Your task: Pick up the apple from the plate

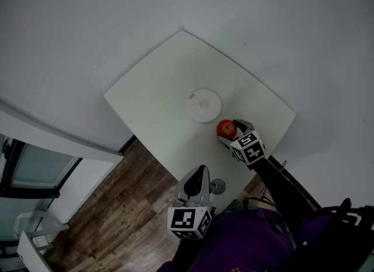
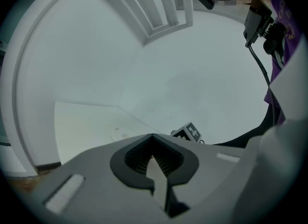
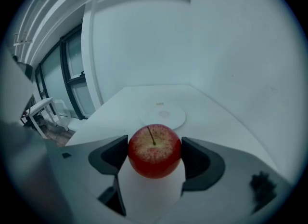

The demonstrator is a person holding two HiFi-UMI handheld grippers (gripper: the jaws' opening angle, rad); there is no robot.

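Fingers (image 3: 111, 156) of your right gripper (image 3: 154, 154) clamp the apple (image 3: 154, 148) from both sides, just beside the plate (image 3: 166, 116) and off it; your left gripper (image 2: 154, 164) has its jaws pressed together, empty

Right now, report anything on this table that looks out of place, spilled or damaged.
Nothing stands out. The apple sits upright and whole between the right gripper's jaws, clear of the plate, which lies flat and empty on the table. Only a small yellowish scrap lies by the plate's rim.
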